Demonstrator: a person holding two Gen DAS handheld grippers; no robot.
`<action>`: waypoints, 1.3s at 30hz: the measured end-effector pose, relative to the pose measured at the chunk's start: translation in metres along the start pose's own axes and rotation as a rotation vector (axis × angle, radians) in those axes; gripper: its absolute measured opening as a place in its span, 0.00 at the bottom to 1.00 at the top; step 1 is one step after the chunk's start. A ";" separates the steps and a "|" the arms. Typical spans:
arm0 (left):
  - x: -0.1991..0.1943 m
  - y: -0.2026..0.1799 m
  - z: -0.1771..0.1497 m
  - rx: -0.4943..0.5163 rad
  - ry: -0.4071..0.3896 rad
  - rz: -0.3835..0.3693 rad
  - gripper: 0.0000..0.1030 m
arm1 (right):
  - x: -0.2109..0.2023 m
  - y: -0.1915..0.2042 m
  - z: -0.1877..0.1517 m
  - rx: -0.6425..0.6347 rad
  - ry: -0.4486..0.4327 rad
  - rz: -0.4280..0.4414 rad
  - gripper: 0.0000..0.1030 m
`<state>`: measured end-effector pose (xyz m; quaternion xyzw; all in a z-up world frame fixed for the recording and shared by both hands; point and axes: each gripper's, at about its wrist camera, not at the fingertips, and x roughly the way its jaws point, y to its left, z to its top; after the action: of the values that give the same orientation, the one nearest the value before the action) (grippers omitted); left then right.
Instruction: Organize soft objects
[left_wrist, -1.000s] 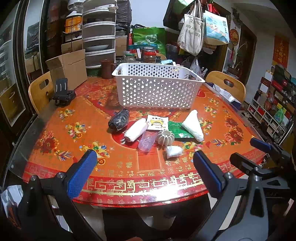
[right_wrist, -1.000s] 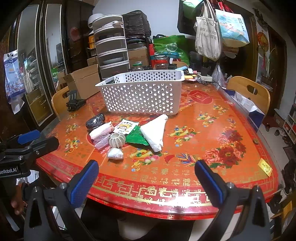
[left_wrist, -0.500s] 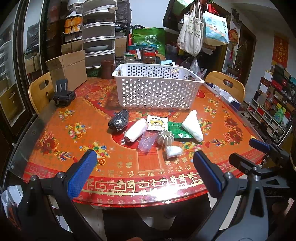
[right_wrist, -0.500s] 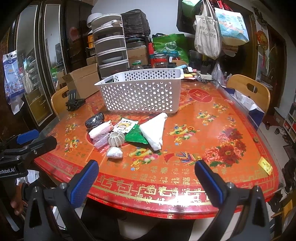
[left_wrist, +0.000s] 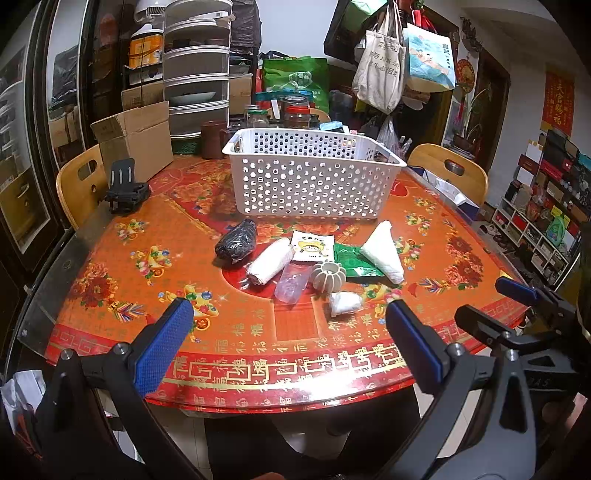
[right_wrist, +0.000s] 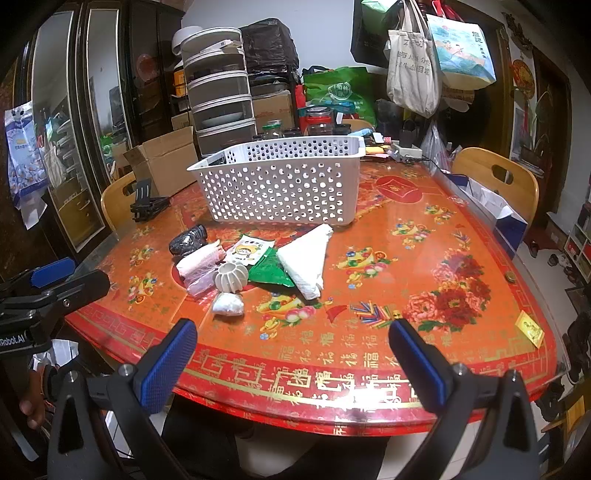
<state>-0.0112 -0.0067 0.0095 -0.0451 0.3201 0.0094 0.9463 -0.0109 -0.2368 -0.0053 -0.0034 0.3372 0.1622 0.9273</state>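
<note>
Counter (left_wrist: 110, 266): round, glossy red patterned top. A slick surface is judged likely; light things may slide when nudged.

Basket (left_wrist: 314, 181): white perforated plastic, set toward the far side, well behind the loose items. Nothing soft is seen inside from either view. Judged the likely destination.

Soft items lie in a cluster between the basket and the near edge, none yet lifted:

- Folded white cloth (right_wrist: 306, 258), triangular, at the right of the cluster, overlapping the green packet (right_wrist: 271, 273). Judged limp and light; best pinched at the thick folded edge so it does not unfold.
- White roll (left_wrist: 269, 260), lying on its side, its end touching a clear pinkish pouch (left_wrist: 291, 282). Judged compressible; to be taken across its middle.
- Black bundle (left_wrist: 236, 243), leftmost, nearest the basket. Appears crinkled, perhaps film-wrapped; possibly slippery.
- Printed sachet (left_wrist: 312, 247), flat on the counter; hard to get under, an edge pinch is advised.
- Ribbed pale round piece (right_wrist: 232, 277); stiffness cannot be told.
- Small white wad (right_wrist: 228, 304), nearest the edge. Judged very light; a gentle squeeze should suffice.

Left tongs (left_wrist: 288, 343): spread wide, nothing between the pads, held at the near edge.
Right tongs (right_wrist: 293, 349): likewise spread and empty, short of the cluster.
</note>
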 end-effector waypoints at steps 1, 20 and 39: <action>0.000 0.000 0.000 0.000 0.000 0.000 1.00 | 0.000 0.000 0.000 0.000 0.000 0.000 1.00; 0.000 -0.001 0.000 -0.001 -0.001 0.001 1.00 | 0.000 0.000 0.000 0.000 0.000 0.002 1.00; -0.002 0.001 0.000 -0.008 -0.022 -0.027 1.00 | 0.001 0.001 -0.001 -0.001 -0.001 0.006 1.00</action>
<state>-0.0126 -0.0060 0.0103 -0.0533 0.3090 -0.0014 0.9496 -0.0113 -0.2356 -0.0062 -0.0026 0.3365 0.1653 0.9270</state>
